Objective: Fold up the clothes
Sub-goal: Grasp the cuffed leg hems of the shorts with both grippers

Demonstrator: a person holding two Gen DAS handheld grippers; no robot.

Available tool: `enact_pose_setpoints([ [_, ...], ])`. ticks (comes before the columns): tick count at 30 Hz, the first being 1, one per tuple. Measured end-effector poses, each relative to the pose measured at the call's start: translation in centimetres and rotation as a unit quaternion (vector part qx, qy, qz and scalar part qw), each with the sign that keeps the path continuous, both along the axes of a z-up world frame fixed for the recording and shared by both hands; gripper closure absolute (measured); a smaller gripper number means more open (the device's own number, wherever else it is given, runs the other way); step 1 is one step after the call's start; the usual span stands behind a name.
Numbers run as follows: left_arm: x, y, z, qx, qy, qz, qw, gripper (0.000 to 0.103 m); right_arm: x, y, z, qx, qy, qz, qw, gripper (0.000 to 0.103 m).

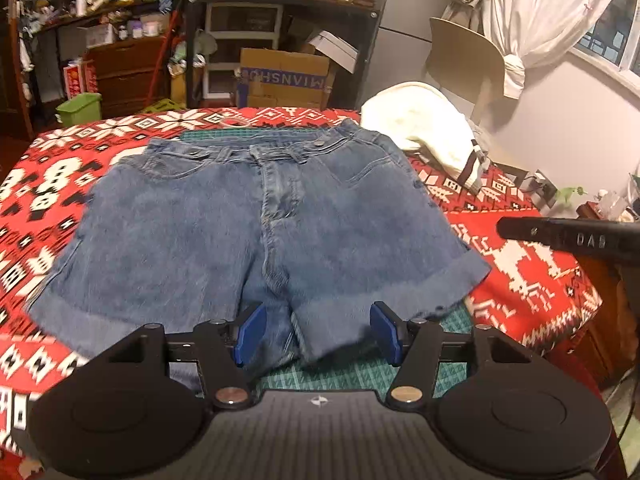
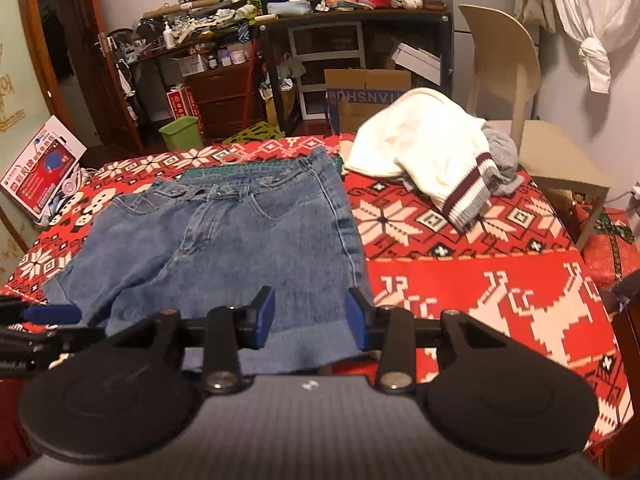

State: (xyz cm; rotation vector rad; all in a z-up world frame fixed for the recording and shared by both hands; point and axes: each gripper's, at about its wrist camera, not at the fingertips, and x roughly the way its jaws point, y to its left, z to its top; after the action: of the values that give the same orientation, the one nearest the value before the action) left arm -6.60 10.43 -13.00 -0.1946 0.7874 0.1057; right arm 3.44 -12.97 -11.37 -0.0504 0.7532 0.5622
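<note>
The denim shorts [image 1: 256, 220] lie flat and unfolded on the red patterned cloth [image 1: 532, 280], the white sweater [image 2: 424, 140] heaped beside them untouched, so all folding remains, with the left gripper [image 1: 314, 332] and right gripper [image 2: 310, 318] parted, holding nothing.

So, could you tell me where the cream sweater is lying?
In both views the cream sweater lies right of the denim shorts, at the table's far edge.
</note>
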Motion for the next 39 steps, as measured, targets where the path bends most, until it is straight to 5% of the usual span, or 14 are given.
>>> enact_pose_setpoints([
  [8,-0.8,-2.2,-2.6,0.047,-0.003,-0.02,0.9987,0.074,-1.2,-1.2,-2.9,-0.014,-0.007,-0.009,1.0,0.06],
  [16,0.5,-2.3,-4.6,0.033,0.001,0.005,0.9994,0.075,0.2,-3.5,-5.6,-0.054,-0.01,-0.041,0.998,0.06],
  [24,1.3,-1.8,-5.3,0.008,-0.017,0.031,0.9993,0.071,1.4,-2.2,-7.9,-0.089,-0.016,-0.009,0.996,0.06],
  [27,1.3,-1.1,-4.7,0.003,-0.027,0.052,0.9983,0.09,2.0,-1.4,-8.4,-0.094,-0.021,-0.012,0.995,0.06],
  [36,1.3,0.8,-3.8,-0.018,-0.037,0.076,0.9962,0.09,3.6,-1.7,-8.0,0.001,0.002,-0.075,0.997,0.063],
  [38,1.5,0.5,-4.6,-0.019,-0.025,0.077,0.9965,0.083,4.2,-1.7,-8.4,0.01,0.024,-0.077,0.997,0.074],
  [39,1.5,0.3,-4.8,-0.017,-0.022,0.077,0.9966,0.082,4.5,-1.7,-8.6,0.013,0.034,-0.077,0.996,0.092],
])
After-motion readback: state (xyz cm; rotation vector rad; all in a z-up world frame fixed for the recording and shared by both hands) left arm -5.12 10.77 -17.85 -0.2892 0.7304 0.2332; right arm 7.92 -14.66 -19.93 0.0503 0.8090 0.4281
